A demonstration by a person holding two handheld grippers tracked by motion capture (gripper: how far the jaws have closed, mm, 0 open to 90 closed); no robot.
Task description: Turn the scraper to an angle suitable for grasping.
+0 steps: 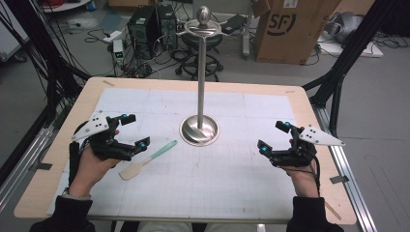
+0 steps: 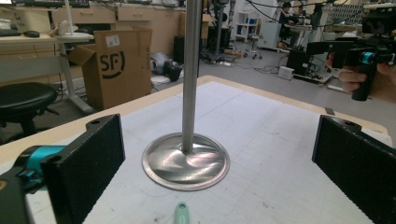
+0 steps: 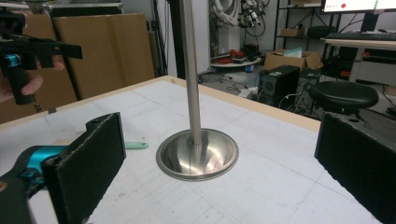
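Note:
A steel stand (image 1: 199,129) with a round base and a tall pole topped by hooks stands mid-table on the white grid mat (image 1: 232,169). A spatula (image 1: 145,159) with a green handle and a pale blade lies flat to the left of the base. My left gripper (image 1: 135,131) hovers beside the spatula, open and holding nothing. At the right, my right gripper (image 1: 273,136) is open and holds nothing. The left gripper view has the stand base (image 2: 186,161) between the wide jaws and the green handle tip (image 2: 181,212) below it. The right gripper view faces the base (image 3: 197,154) and the handle (image 3: 135,145).
Behind the table stand a cardboard box (image 1: 290,29), computer towers (image 1: 152,24) and a stool (image 1: 203,53) among floor cables. Black frame poles (image 1: 338,72) rise at both table sides. The wooden table edge (image 1: 193,82) borders the mat.

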